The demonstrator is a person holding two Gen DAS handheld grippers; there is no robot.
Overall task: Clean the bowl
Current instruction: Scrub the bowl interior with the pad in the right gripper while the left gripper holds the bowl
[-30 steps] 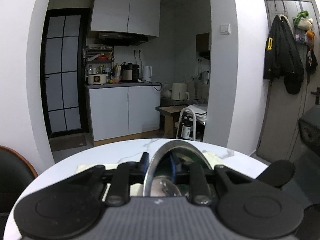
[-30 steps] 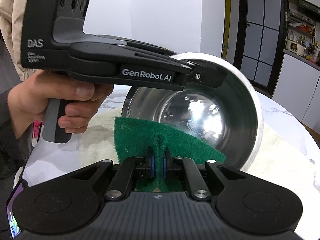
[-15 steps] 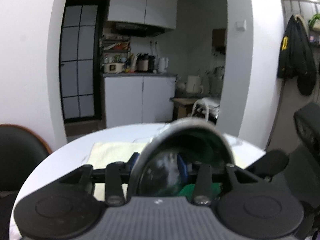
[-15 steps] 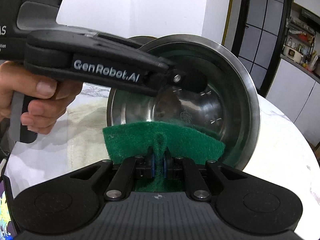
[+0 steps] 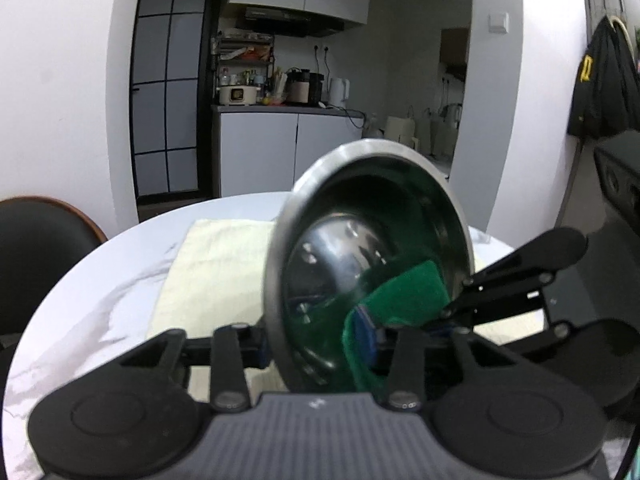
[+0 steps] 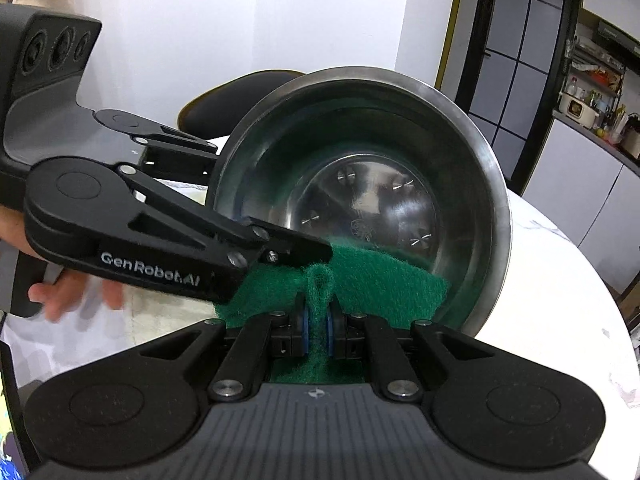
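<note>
My left gripper (image 5: pixel 316 344) is shut on the lower rim of a steel bowl (image 5: pixel 372 240), holding it tipped on its side above the table. The bowl's mouth faces my right gripper (image 6: pixel 318 320), which is shut on a folded green scouring pad (image 6: pixel 352 280). The pad lies against the lower inside wall of the bowl (image 6: pixel 400 184). In the left wrist view the pad (image 5: pixel 404 296) shows inside the bowl, with the right gripper (image 5: pixel 448 312) reaching in from the right. The left gripper (image 6: pixel 280 252) comes in from the left in the right wrist view, held by a person's hand (image 6: pixel 60 296).
A cream towel (image 5: pixel 216 272) lies on the round white marble table (image 5: pixel 100 288) under the bowl. A black chair (image 5: pixel 36 248) stands at the table's left edge. Beyond the table is a kitchen counter (image 5: pixel 288 136), and a dark jacket (image 5: pixel 604 88) hangs at the far right.
The bowl has turned in the left gripper so its mouth faces the right gripper more squarely. The green pad now sits deeper against the inside wall. Both grips are unchanged.
</note>
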